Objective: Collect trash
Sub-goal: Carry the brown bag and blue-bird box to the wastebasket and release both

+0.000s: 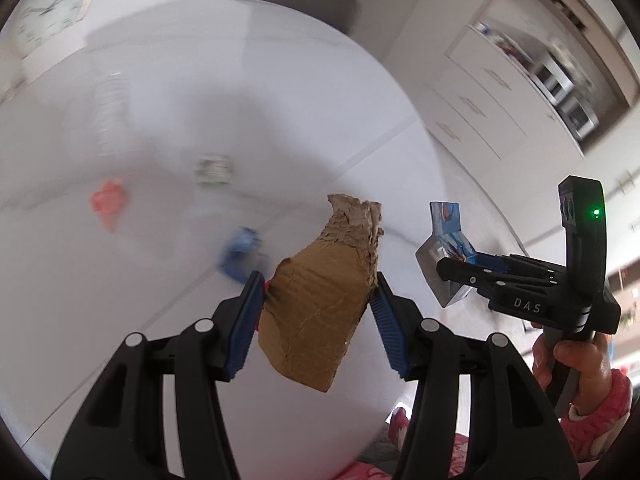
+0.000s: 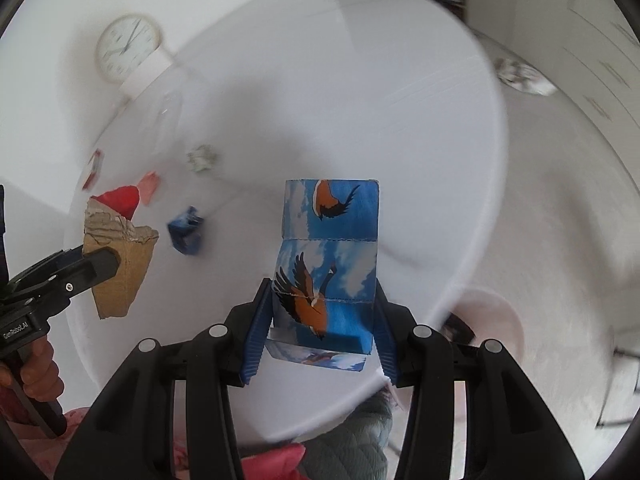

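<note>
My left gripper (image 1: 320,292) is shut on a torn brown cardboard piece (image 1: 320,300) and holds it above the white round table (image 1: 240,80). My right gripper (image 2: 322,312) is shut on a blue carton with bird pictures (image 2: 328,256), also lifted. In the left wrist view the right gripper (image 1: 444,276) shows at the right with the blue carton (image 1: 444,236). In the right wrist view the left gripper (image 2: 108,264) shows at the left with the cardboard (image 2: 120,272). Loose trash lies on the table: a blue crumpled wrapper (image 1: 240,254), a pink scrap (image 1: 108,204), a white-green crumpled piece (image 1: 212,170).
A clear plastic bottle (image 1: 110,112) stands blurred at the table's far left. A wall clock (image 1: 48,10) is behind it. White drawers (image 1: 480,112) are to the right. A red piece (image 2: 122,200) and a small red-white pack (image 2: 92,170) lie on the table. Crumpled paper (image 2: 520,76) lies on the floor.
</note>
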`<state>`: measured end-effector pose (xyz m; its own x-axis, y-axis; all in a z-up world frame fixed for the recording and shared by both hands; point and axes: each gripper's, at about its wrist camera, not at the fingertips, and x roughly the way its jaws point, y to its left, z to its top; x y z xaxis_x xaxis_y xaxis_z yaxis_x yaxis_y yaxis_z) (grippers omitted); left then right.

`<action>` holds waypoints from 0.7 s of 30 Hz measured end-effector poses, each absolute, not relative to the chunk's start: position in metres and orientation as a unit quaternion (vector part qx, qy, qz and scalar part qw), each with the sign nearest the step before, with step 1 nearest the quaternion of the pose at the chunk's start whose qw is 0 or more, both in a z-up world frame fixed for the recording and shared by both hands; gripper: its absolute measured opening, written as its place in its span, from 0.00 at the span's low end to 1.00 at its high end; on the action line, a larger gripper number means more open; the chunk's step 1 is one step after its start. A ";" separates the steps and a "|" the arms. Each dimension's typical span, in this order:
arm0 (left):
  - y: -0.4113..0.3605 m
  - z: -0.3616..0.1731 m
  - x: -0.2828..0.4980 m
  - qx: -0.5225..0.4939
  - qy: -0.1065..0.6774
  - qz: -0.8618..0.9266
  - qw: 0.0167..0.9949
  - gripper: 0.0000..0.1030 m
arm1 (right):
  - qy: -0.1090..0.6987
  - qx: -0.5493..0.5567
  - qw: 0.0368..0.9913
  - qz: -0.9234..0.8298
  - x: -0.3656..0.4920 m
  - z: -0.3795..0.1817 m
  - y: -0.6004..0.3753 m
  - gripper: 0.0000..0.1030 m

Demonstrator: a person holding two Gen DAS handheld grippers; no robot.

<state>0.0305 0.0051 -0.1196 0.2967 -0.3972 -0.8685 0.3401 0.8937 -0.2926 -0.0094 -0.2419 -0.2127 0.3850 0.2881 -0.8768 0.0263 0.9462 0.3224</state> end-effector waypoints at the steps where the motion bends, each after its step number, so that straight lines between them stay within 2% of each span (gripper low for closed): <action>1: -0.004 -0.119 0.028 -0.021 0.547 -0.237 0.802 0.51 | 0.547 0.150 0.821 0.067 -0.019 -0.213 -0.249 0.46; 7: -0.053 -0.115 0.007 0.016 0.546 -0.293 0.785 0.51 | 0.563 0.188 0.805 -0.017 -0.072 -0.249 -0.309 0.46; 16: -0.106 -0.114 -0.012 0.070 0.549 -0.333 0.764 0.51 | 0.640 0.221 0.733 -0.072 -0.097 -0.365 -0.354 0.46; 17: -0.110 -0.115 -0.014 0.075 0.550 -0.335 0.762 0.51 | 0.646 0.226 0.726 -0.072 -0.098 -0.373 -0.357 0.50; 18: -0.114 -0.116 -0.014 0.079 0.551 -0.337 0.760 0.51 | 0.650 0.232 0.720 -0.074 -0.100 -0.380 -0.359 0.60; 21: -0.133 -0.120 -0.019 0.098 0.554 -0.345 0.752 0.51 | 0.648 0.239 0.717 -0.090 -0.108 -0.383 -0.372 0.74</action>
